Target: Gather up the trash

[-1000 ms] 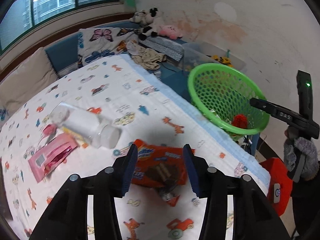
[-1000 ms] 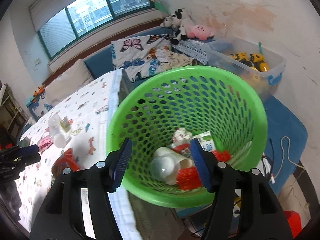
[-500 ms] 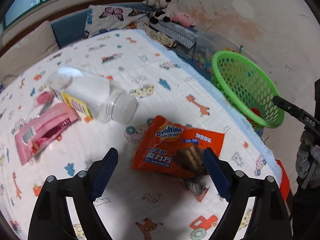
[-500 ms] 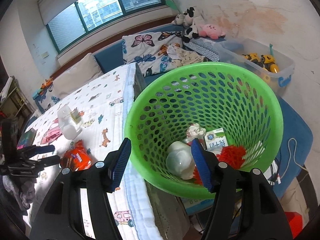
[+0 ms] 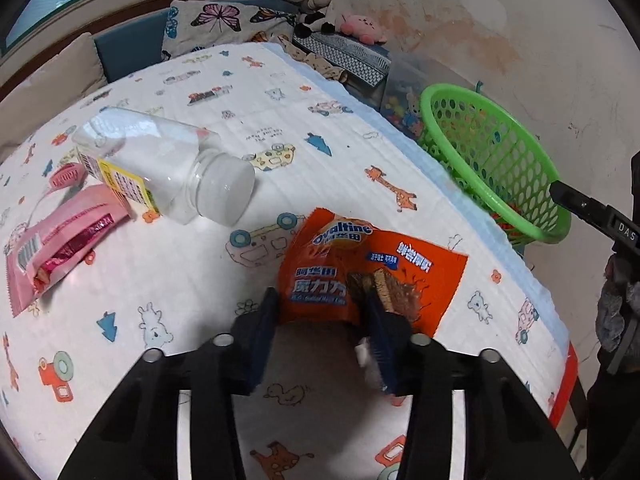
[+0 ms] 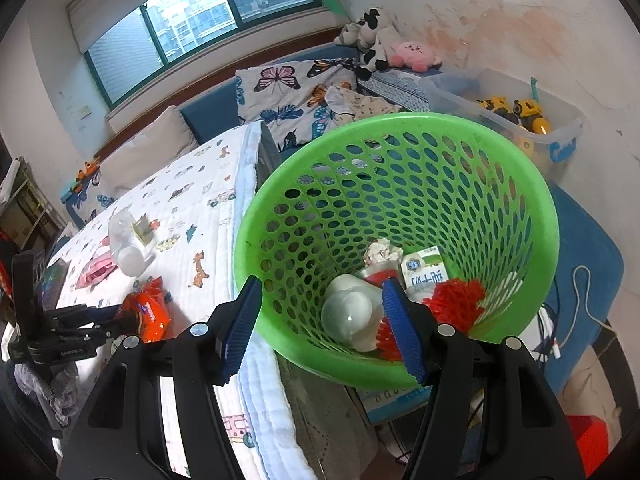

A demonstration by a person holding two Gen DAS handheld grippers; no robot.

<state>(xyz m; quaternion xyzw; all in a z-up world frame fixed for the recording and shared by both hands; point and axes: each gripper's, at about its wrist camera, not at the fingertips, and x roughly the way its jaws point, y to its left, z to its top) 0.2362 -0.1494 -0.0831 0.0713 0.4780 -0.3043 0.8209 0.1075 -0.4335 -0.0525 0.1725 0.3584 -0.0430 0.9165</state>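
An orange Ovaltine snack wrapper [image 5: 372, 276] lies on the cartoon-print bed cover. My left gripper [image 5: 320, 340] has its two fingers on either side of the wrapper's near edge, closing on it; the wrapper's edge is lifted between them. The wrapper also shows in the right wrist view [image 6: 148, 314]. A clear plastic bottle [image 5: 172, 172] and a pink wrapper [image 5: 56, 248] lie to the left. My right gripper [image 6: 320, 328] is open and empty, over the near rim of the green mesh basket [image 6: 520, 208], which holds several pieces of trash.
The basket [image 5: 500, 184] stands off the bed's right edge. A clear toy bin [image 6: 520, 120], plush toys [image 6: 384, 48] and a butterfly pillow [image 6: 296, 100] lie beyond. A red object [image 6: 588, 440] sits on the floor.
My left gripper has moved down onto the orange wrapper and narrowed from wide open to around its edge. My right gripper stays open over the basket, with the view shifted slightly.
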